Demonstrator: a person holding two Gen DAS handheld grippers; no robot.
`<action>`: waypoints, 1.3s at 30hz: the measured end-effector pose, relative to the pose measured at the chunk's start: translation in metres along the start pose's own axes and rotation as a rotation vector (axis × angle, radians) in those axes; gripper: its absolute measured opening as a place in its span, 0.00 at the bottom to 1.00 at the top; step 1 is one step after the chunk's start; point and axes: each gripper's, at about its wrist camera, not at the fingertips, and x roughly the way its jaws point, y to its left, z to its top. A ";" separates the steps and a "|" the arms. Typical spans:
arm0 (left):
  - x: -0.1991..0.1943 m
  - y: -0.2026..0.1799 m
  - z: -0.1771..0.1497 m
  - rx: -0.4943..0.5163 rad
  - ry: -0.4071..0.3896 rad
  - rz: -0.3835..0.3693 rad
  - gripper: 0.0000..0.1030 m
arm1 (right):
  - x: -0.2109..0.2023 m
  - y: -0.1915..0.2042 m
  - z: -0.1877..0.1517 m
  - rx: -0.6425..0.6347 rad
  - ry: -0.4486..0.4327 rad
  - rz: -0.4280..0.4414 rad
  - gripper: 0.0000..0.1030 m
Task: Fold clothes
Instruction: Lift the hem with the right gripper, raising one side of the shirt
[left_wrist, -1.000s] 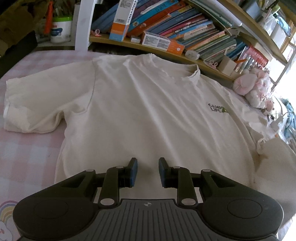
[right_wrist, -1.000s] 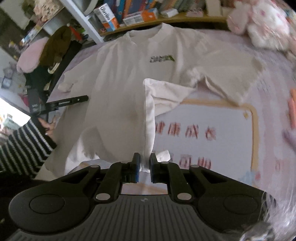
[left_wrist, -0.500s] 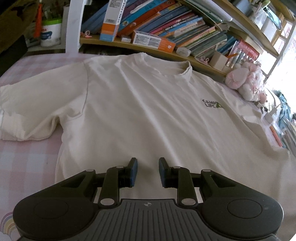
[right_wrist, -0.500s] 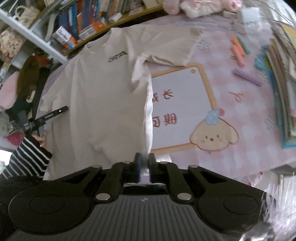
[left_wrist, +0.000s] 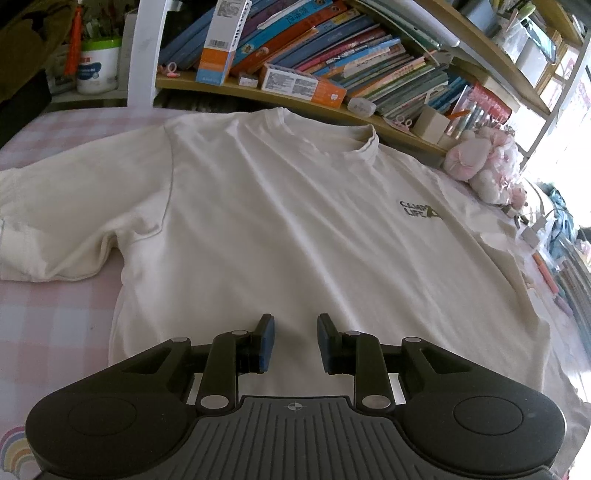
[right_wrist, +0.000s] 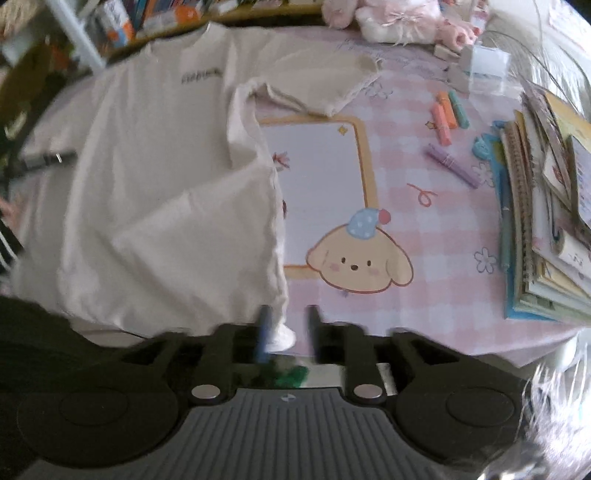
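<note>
A cream-white short-sleeved T-shirt (left_wrist: 280, 221) lies spread front-up on a pink-and-white checked table cover (left_wrist: 48, 317), its round collar (left_wrist: 325, 133) at the far side next to a wooden bookshelf (left_wrist: 332, 103) packed with leaning colourful books (left_wrist: 351, 62). A small dark chest logo (left_wrist: 419, 210) sits on the right part of the shirt in the left wrist view, and the short sleeve (left_wrist: 70, 229) on the left side lies flat and wrinkled on the cover. The left gripper (left_wrist: 293, 341) hovers over the near hem area of the shirt with its blue-padded jaws spread apart and nothing between them. To the far right, a pile of pink and white plush toys (left_wrist: 480, 166) rests near the shelf end. In the right wrist view, which is blurred, the shirt's right side is rumpled, with a fold of cloth (right_wrist: 207, 236) raised and its edge running down to the near corner. The right gripper (right_wrist: 286, 332) is at the near edge of the table with its jaws parted; the shirt's lower corner (right_wrist: 282, 338) hangs just beside the left finger, but whether it touches is unclear. Right of the shirt lies a desk mat with a white panel framed in orange and a cartoon puppy in a blue cap (right_wrist: 358, 258). Farther right are several pastel highlighter pens (right_wrist: 448, 118) and a stack of notebooks and books (right_wrist: 546, 221). At the far left edge a striped sleeve (right_wrist: 7, 236) shows.
</note>
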 end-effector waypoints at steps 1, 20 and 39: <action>0.000 0.000 0.000 0.001 -0.001 0.001 0.25 | 0.007 0.000 -0.003 -0.022 0.003 -0.012 0.38; 0.004 -0.001 0.002 0.020 0.013 0.003 0.26 | 0.017 0.010 0.003 0.133 0.030 0.450 0.07; 0.004 0.000 0.000 0.009 0.003 -0.001 0.26 | 0.039 0.034 0.005 -0.087 0.096 0.246 0.44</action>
